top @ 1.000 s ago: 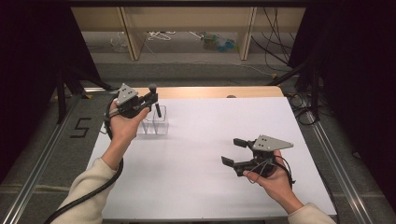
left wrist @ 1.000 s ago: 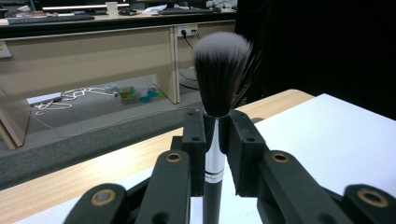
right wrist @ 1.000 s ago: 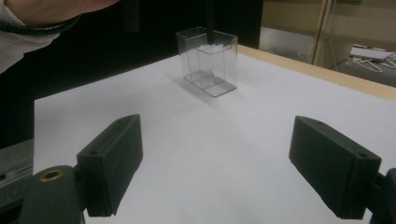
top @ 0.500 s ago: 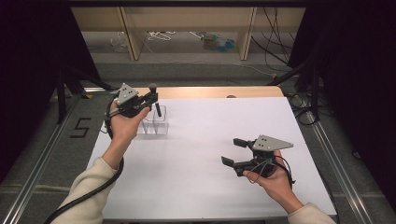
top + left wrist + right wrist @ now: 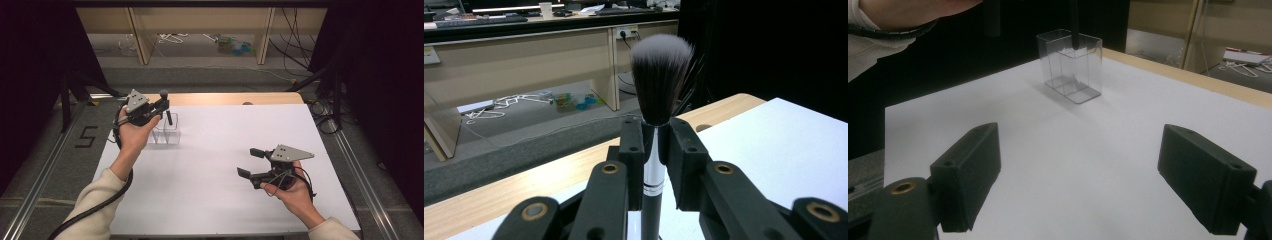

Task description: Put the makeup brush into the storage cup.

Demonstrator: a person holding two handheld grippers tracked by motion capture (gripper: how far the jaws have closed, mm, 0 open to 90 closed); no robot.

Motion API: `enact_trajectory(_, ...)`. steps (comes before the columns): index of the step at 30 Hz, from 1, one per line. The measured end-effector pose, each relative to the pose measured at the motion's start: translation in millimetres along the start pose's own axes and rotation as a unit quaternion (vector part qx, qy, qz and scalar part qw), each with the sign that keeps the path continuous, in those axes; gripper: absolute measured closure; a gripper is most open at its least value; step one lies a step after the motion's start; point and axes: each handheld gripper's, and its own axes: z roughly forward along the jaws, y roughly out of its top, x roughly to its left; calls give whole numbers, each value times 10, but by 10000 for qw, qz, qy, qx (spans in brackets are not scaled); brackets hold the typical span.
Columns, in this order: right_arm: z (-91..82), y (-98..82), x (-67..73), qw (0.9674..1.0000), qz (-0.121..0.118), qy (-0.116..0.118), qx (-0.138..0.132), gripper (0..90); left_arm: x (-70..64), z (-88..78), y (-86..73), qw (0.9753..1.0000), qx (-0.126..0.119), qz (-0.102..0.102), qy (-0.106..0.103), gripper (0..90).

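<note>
Here the left gripper [image 5: 162, 107] has its jaws clamped on a makeup brush [image 5: 655, 115], gripping the silver ferrule just below the bristles, so the dark, white-tipped tuft stands up above the pads while the black handle hangs down toward the clear two-compartment holder [image 5: 166, 129] at the far left of the white table [image 5: 210, 200]. In the right gripper view the handle's lower end shows at the holder's [image 5: 1071, 67] top, at or just inside the rim; which compartment it is over I cannot tell. The right gripper [image 5: 252, 162] rests well apart on the near right, its jaws wide apart with nothing between them. The brush looks light and stiff along its handle, with a soft head that would splay if squeezed, so the ferrule or the handle is the sensible place to hold; the glossy metal may be a little slippery, so a firm pinch seems wise. The holder appears thin-walled, light and easy to tip, so the handle should go in straight, without nudging a wall
</note>
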Motion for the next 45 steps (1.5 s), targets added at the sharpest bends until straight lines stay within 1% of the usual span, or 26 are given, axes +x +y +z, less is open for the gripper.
enact_trajectory(5,-3,2,2,10000,7,-4,24,181,3,6,-8,10000,11,28,-2,780)
enact_trajectory(6,19,-7,9,9999,30,-55,-128,181,2,7,-8,10000,11,32,-4,780)
enact_trajectory(8,-4,1,0,10000,-2,-3,20,181,2,11,-8,10000,10,32,-2,780)
enact_trajectory(10,-4,1,1,10000,3,2,27,181,3,20,-6,10000,6,29,-1,779)
enact_trajectory(11,10,-4,11,10000,53,-33,-59,181,4,23,-5,10000,5,49,1,779)
enact_trajectory(12,-5,0,11,10000,76,24,49,181,-1,28,-5,10000,17,58,11,779)
enact_trajectory(13,12,-5,6,10000,14,-40,-90,181,-4,34,-5,10000,16,76,19,780)
enact_trajectory(14,6,-3,2,10000,6,-25,-56,181,-11,40,-6,10000,13,61,27,779)
enact_trajectory(15,0,-1,-2,10000,2,-2,-2,181,-10,43,-4,9999,19,121,19,779)
enact_trajectory(16,-3,-1,-3,10000,-1,-10,19,181,-14,49,-5,9999,16,116,8,779)
enact_trajectory(17,-3,-1,-2,10000,-1,-7,23,181,-1,61,-1,9997,-37,229,1,779)
enact_trajectory(18,0,-1,-1,10000,-4,3,0,181,-3,63,-2,9997,-33,227,1,779)
enact_trajectory(19,-2,0,3,10000,17,8,11,181,5,66,-1,9996,-32,288,5,779)
enact_trajectory(21,13,-5,5,9999,12,-43,-98,181,0,70,-8,9997,-37,231,8,779)
enact_trajectory(22,-2,-1,1,10000,18,7,10,181,4,70,-10,9997,-36,229,11,780)
enact_trajectory(26,2,-1,1,10000,-4,-8,-26,181,23,71,-20,9997,-12,243,46,779)
enact_trajectory(27,12,-5,7,10000,13,-33,-88,181,27,72,-24,9997,-5,256,53,779)
enact_trajectory(28,-11,2,12,9999,91,38,100,181,32,74,-27,9996,-7,282,60,779)
enact_trajectory(29,-3,0,1,10000,5,-3,17,181,23,76,-32,9997,-10,222,60,779)
enact_trajectory(34,-4,1,2,10000,12,5,30,181,28,86,-42,9996,-11,278,61,779)
enact_trajectory(35,14,-7,6,9999,12,-46,-97,181,28,87,-46,9996,-11,275,66,779)
enact_trajectory(37,-4,1,1,10000,18,2,24,181,28,89,-51,9996,-2,261,73,779)
enact_trajectory(38,11,-5,9,9999,47,-35,-86,181,31,89,-52,9996,6,272,80,779)
enact_trajectory(39,-3,0,0,10000,-4,1,15,181,38,88,-51,9995,10,313,87,779)
enact_trajectory(40,-3,0,0,10000,-2,1,16,181,35,90,-55,9996,9,278,87,779)
enact_trajectory(45,1,-2,-2,10000,1,29,35,181,43,98,-63,9995,12,309,86,779)
